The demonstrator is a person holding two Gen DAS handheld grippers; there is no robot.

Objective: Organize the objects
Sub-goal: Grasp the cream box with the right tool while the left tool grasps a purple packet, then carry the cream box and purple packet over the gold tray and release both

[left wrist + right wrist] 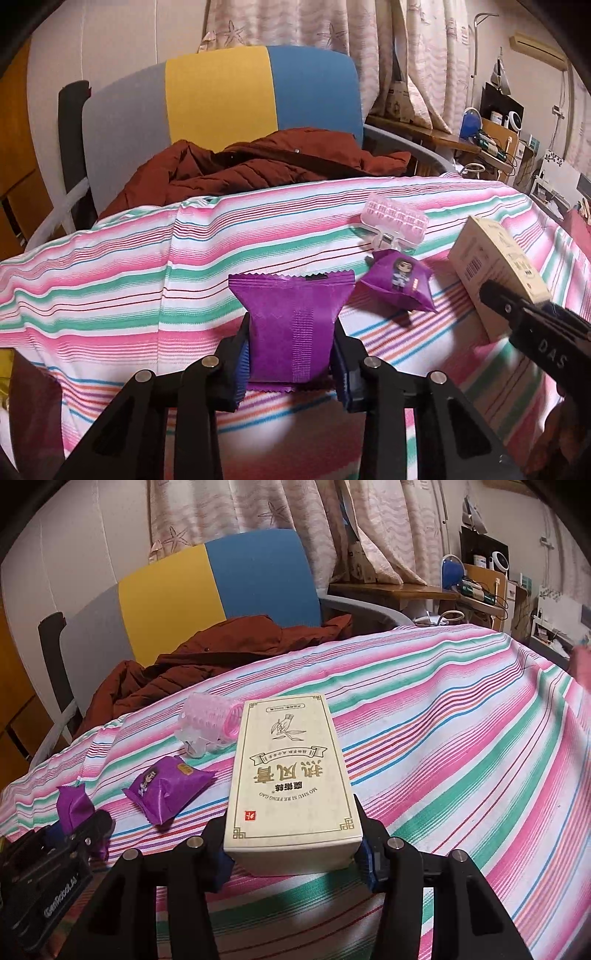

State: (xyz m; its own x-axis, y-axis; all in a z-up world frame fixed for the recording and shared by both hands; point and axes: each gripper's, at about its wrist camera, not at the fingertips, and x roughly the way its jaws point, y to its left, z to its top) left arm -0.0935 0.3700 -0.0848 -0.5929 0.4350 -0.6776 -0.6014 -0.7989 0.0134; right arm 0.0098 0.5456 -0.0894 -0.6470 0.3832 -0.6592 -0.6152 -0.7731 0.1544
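My left gripper (291,354) is closed on 1 purple packet (291,325), its blue pads pressing the wrapper's 2 sides, the packet's seam side facing me. My right gripper (293,853) is clamped on the cream box (291,775), which I hold by its near end with its printed top up. I take that box as my landmark.

Just to the left of the box lies a second purple packet (168,792), loose on the striped cloth (443,738). Beyond that packet, at the box's far left corner, sits the pink hair roller (207,720) with its clear clip, close against the box's edge or just behind it; I cannot tell which. My held packet is further left of the box than the loose one.

As I judge it, the sorting is at an early or middle stage: 2 things are in hand and 2 wait on the cloth. No tray or bin shows in either view, so I cannot tell where anything is meant to end up. A brown jacket (258,162) lies on the chair (221,92) behind.
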